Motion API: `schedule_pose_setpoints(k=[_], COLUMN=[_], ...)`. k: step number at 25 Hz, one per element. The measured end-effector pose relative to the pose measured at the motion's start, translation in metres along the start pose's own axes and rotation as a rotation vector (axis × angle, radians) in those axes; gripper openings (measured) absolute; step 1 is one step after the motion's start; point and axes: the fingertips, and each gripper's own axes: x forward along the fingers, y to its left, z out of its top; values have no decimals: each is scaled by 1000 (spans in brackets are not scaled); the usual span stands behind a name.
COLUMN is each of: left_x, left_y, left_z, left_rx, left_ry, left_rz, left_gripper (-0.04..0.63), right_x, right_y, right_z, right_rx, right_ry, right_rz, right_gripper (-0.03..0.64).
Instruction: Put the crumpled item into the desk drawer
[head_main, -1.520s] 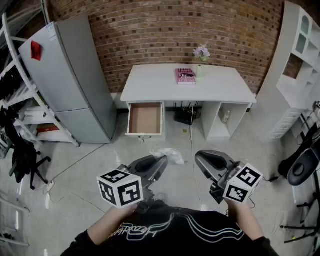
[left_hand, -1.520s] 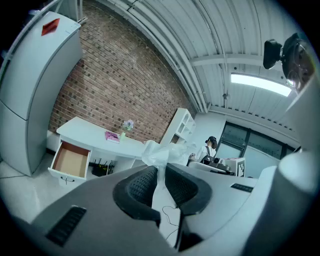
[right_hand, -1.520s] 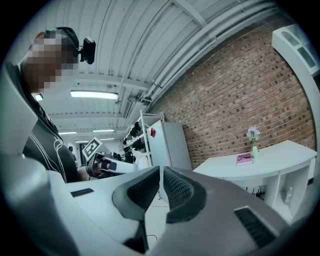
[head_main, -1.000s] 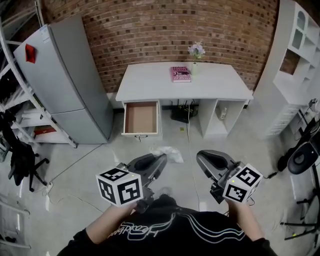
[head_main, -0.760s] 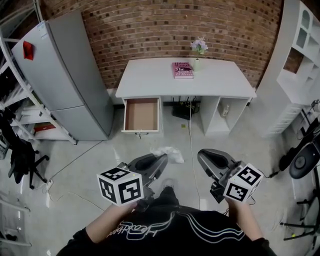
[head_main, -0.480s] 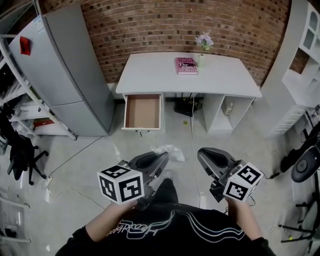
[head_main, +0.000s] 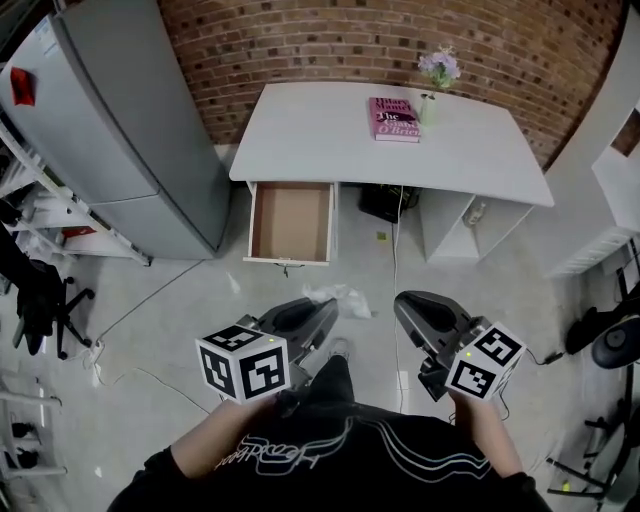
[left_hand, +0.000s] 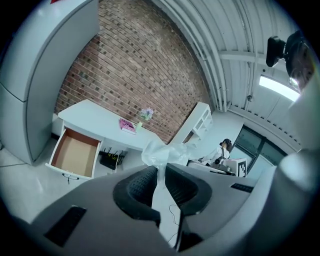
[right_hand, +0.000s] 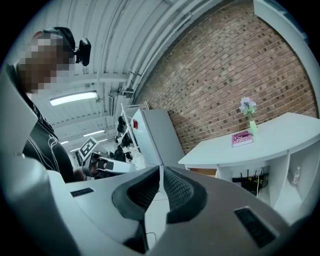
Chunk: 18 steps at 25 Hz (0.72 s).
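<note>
A crumpled white plastic item (head_main: 342, 299) sticks out from the tips of my left gripper (head_main: 325, 308), which is shut on it. In the left gripper view the crumpled item (left_hand: 158, 152) rises from between the pressed pads of the left gripper (left_hand: 161, 174). The white desk (head_main: 320, 135) stands against the brick wall ahead. Its left drawer (head_main: 290, 222) is pulled out, showing a bare brown bottom, and the drawer (left_hand: 75, 153) also appears at lower left in the left gripper view. My right gripper (head_main: 405, 305) is shut with nothing in it; in its own view the right gripper (right_hand: 160, 172) shows only a thin slit.
A grey refrigerator (head_main: 110, 130) stands left of the desk. On the desk lie a pink book (head_main: 396, 117) and a small vase of flowers (head_main: 438, 68). Cables run over the floor (head_main: 150, 330). White shelving (head_main: 620, 170) is at the right, a black chair (head_main: 40, 300) at the left.
The desk and open drawer have come nearer and sit larger in the head view. Both grippers keep their places in that view, the left still shut on the crumpled item.
</note>
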Motion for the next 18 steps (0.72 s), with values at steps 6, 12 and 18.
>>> schedule_pose_setpoints(k=[6, 12, 18], left_x=[56, 106, 145], left_y=[73, 153, 223], left_z=[43, 70, 84], left_rx=[-38, -67, -83], left_ry=[33, 68, 96], left_rz=[55, 124, 185], left_gripper=[63, 63, 63], right_x=[69, 130, 177], right_y=[-77, -144, -190], right_z=[18, 20, 8], right_rx=[9, 85, 104], right_ry=[42, 82, 145], right_rz=[-36, -39, -49], right_gripper=[54, 54, 54])
